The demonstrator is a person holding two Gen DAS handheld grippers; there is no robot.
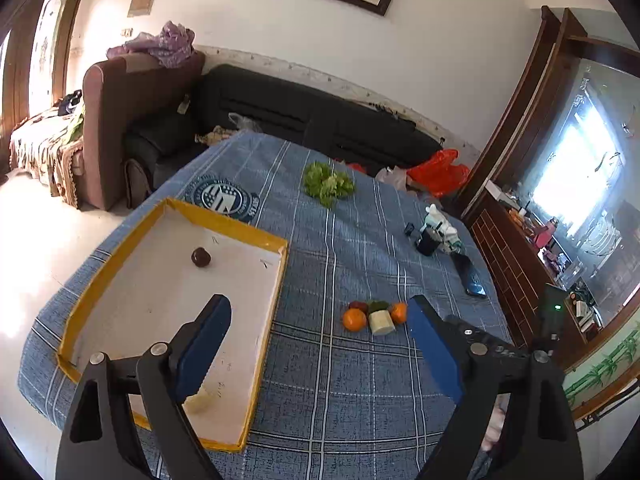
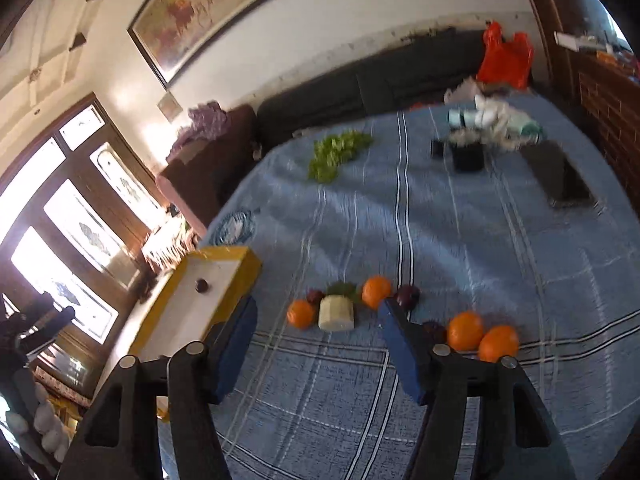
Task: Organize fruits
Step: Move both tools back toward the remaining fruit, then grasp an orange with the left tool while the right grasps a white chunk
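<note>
Beyond both empty, parted tongs, lettuce, a phone and cup clutter the tablecloth.

I count one dark plum inside the yellow-rimmed tray; oranges and plums lie right of it.

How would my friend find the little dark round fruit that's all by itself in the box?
Start at the table under the blue plaid cloth and find the shallow white cardboard tray with yellow edges on it. Towards its far side sits a small dark reddish-brown round fruit. Unlike the oranges and other dark fruit grouped out on the cloth, it lies inside the tray, apart from everything.
</note>
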